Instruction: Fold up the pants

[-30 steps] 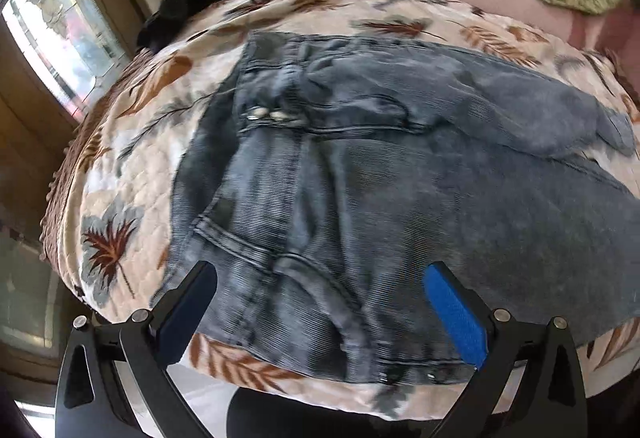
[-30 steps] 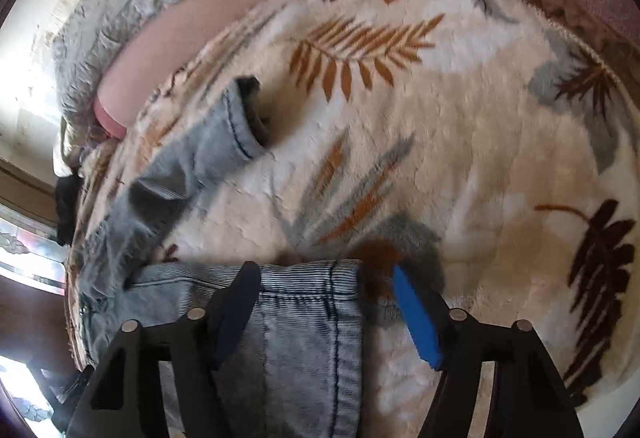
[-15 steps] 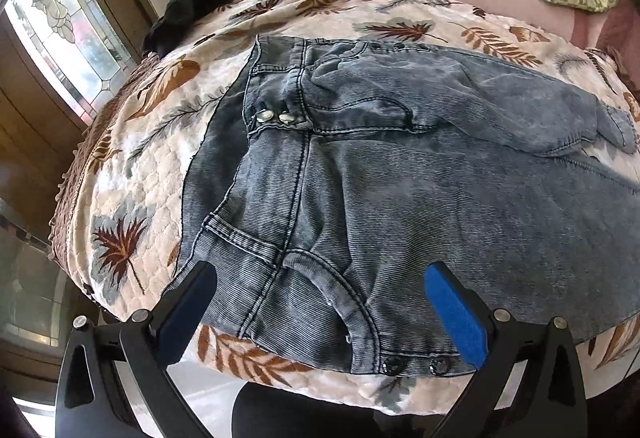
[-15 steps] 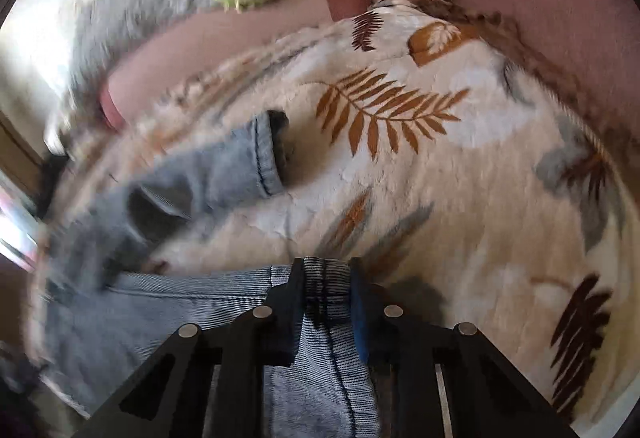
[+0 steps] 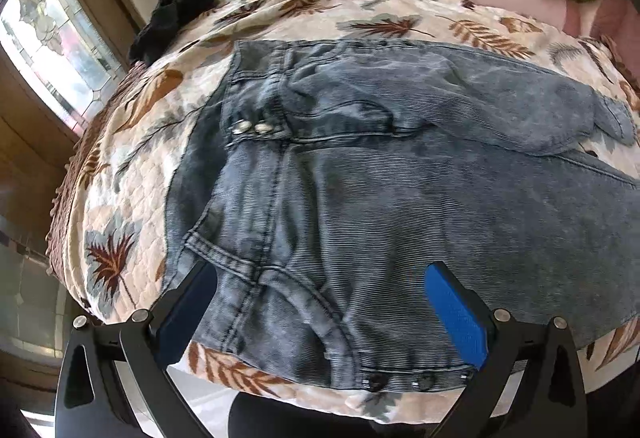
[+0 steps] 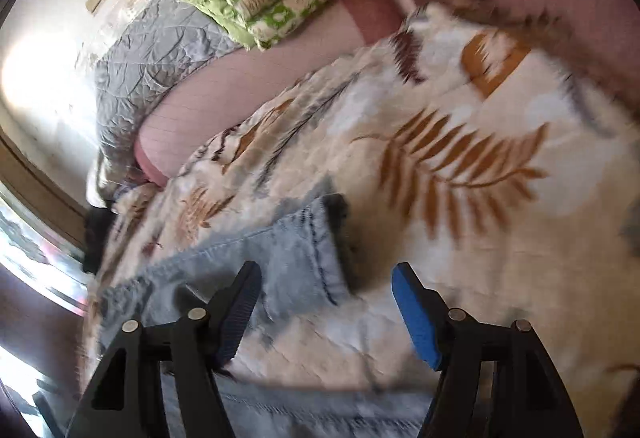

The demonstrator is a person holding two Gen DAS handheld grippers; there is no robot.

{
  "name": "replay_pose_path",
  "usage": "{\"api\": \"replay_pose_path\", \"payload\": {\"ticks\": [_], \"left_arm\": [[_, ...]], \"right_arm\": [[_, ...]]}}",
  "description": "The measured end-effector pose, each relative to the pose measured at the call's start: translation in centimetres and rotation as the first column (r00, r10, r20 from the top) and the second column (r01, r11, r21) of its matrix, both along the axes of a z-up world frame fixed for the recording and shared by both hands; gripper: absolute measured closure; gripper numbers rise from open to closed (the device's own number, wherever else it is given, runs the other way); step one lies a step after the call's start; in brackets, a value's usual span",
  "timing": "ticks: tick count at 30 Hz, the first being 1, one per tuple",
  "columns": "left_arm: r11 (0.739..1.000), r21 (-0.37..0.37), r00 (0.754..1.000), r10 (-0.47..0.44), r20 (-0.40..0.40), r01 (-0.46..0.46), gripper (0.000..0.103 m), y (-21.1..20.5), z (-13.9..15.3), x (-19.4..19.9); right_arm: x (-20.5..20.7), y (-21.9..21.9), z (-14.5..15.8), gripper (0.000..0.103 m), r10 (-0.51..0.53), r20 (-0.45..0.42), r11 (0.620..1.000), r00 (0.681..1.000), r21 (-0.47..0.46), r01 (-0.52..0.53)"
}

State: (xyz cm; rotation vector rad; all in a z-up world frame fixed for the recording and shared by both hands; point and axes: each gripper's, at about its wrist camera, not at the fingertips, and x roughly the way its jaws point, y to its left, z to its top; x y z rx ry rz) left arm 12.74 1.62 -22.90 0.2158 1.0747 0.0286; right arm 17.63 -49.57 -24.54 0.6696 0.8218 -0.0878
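Pants (image 5: 360, 197) spread flat on leaf-print quilt (image 5: 132, 165), 1 leg angled away | denim: soft, limp, fairly heavy, not fragile | grip: hem (image 6: 320, 246) or waistband | left gripper (image 5: 320, 314) agape, empty | right gripper (image 6: 326, 310) just opened, nothing clamped

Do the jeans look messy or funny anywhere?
A little. The jeans lie mostly flat on the leaf-print blanket, but the far leg is rumpled and runs crooked, its cuff skewed away from the near leg. Nothing looks torn or spilled.
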Motion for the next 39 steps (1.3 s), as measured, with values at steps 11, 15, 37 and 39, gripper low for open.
{"api": "replay_pose_path", "payload": {"ticks": [11,15,37,39], "left_arm": [[0.998,0.021,0.998,-0.067,-0.01,0.067,0.0,-2.9,-0.1,0.1],[0.997,0.028,0.997,-0.071,-0.032,0.072,0.0,-3.3,-0.7,0.1],[0.985,0.157,0.997,0.07,0.011,-0.071,0.0,7.3,3.2,12.1],[0.979,0.169,0.993,0.114,0.004,-0.113,0.0,9.8,3.8,15.8]], "right_arm": [[2.4,1.3,1.4,0.085,0.086,0.04,0.996,0.995,-0.015,-0.086],[0.6,0.0,6.8,0.083,-0.036,0.181,0.999,0.983,-0.004,0.038],[6.7,-1.7,-0.7,0.047,-0.122,-0.061,0.992,0.991,0.011,0.123],[7.0,-1.6,-1.1,0.047,-0.136,-0.08,0.991,0.987,0.004,0.137]]}}
